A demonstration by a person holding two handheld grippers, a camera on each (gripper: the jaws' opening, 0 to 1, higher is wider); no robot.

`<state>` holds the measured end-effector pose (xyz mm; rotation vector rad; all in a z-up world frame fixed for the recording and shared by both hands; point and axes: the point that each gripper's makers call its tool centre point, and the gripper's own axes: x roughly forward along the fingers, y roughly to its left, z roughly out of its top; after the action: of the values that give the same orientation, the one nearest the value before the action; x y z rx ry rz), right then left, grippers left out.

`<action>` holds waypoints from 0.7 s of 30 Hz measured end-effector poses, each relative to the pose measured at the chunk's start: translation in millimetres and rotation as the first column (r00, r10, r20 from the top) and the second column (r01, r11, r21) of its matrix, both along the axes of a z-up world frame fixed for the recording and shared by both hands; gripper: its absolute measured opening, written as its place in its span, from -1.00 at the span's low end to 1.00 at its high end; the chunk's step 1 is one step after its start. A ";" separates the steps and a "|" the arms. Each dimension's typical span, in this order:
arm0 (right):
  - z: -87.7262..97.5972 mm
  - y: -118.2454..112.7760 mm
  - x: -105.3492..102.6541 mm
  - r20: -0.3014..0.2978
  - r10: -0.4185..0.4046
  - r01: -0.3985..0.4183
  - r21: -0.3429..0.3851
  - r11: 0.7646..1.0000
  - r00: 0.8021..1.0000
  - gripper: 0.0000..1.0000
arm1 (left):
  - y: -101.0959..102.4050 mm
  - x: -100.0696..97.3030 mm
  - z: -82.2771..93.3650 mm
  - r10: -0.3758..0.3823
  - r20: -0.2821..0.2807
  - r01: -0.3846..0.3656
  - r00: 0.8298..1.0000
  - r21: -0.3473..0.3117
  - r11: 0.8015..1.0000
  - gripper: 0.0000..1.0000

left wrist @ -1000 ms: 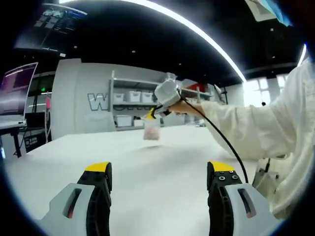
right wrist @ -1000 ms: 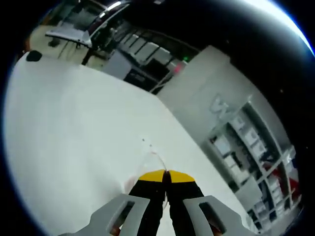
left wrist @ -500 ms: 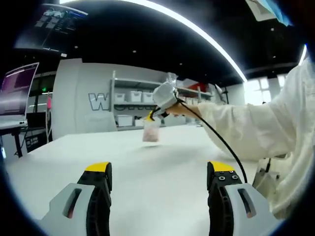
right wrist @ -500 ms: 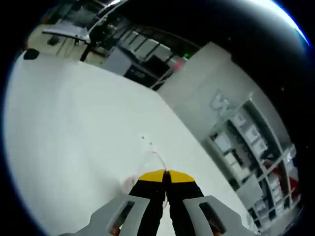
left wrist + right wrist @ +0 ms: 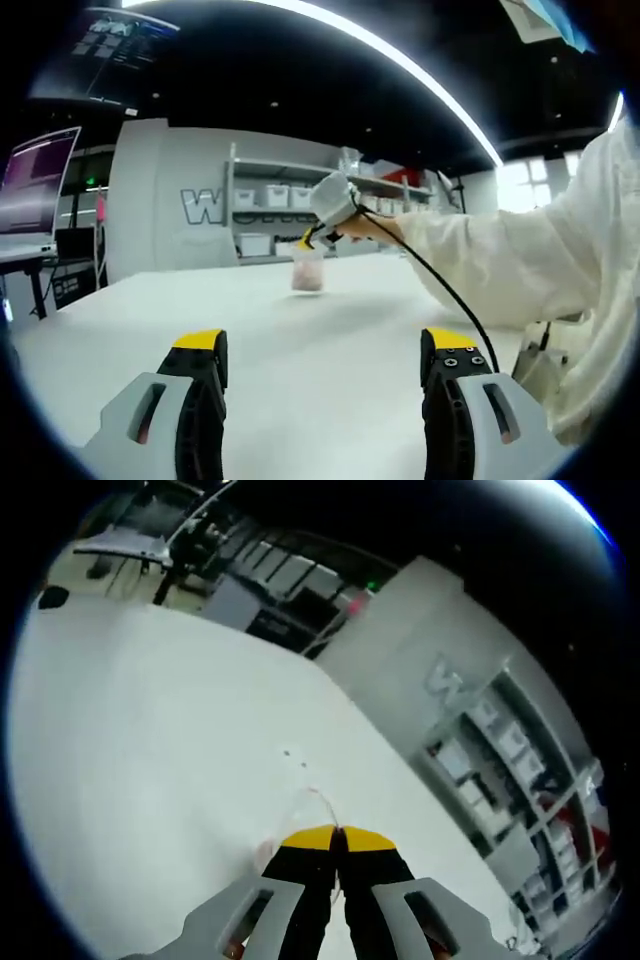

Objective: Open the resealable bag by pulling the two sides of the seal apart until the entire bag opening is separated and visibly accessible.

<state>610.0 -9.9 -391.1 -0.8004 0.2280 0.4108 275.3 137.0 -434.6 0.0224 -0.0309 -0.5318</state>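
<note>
While the left gripper (image 5: 325, 350) sits low over the white table (image 5: 330, 390) with its jaws spread wide and nothing between them, the right gripper (image 5: 308, 238) is raised above the far part of the table. Its jaws are clamped on the top edge of the clear bag (image 5: 308, 272), which hangs beneath, pinkish contents at its bottom. In the right gripper view, the yellow tips (image 5: 336, 837) meet on the bag's thin edge (image 5: 318, 798). A white sleeve (image 5: 520, 260) reaches in from the right.

Left gripper (image 5: 322, 365) spread, right gripper (image 5: 337, 838) closed.
Right gripper is raised, its white sleeve (image 5: 520, 260) extended across.
</note>
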 end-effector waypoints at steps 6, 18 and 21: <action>-1.8 3.6 5.9 0.014 -0.006 0.006 -0.013 1.000 1.000 -1.00 | 1.6 -0.2 -0.7 0.004 -0.003 -0.004 1.000 0.003 1.000 0.56; -6.2 7.6 14.5 0.026 -0.011 0.011 0.007 1.000 1.000 -1.00 | 3.0 0.0 -1.5 0.004 -0.010 -0.004 1.000 0.002 1.000 0.56; -6.6 8.0 13.6 0.025 -0.008 0.007 0.013 1.000 1.000 -1.00 | 1.8 -0.2 -1.4 0.002 -0.009 -0.002 1.000 0.004 1.000 0.56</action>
<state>623.7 -2.0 -397.7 -0.7914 0.2050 0.3948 275.1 138.8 -435.9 0.0238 -0.0215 -0.5302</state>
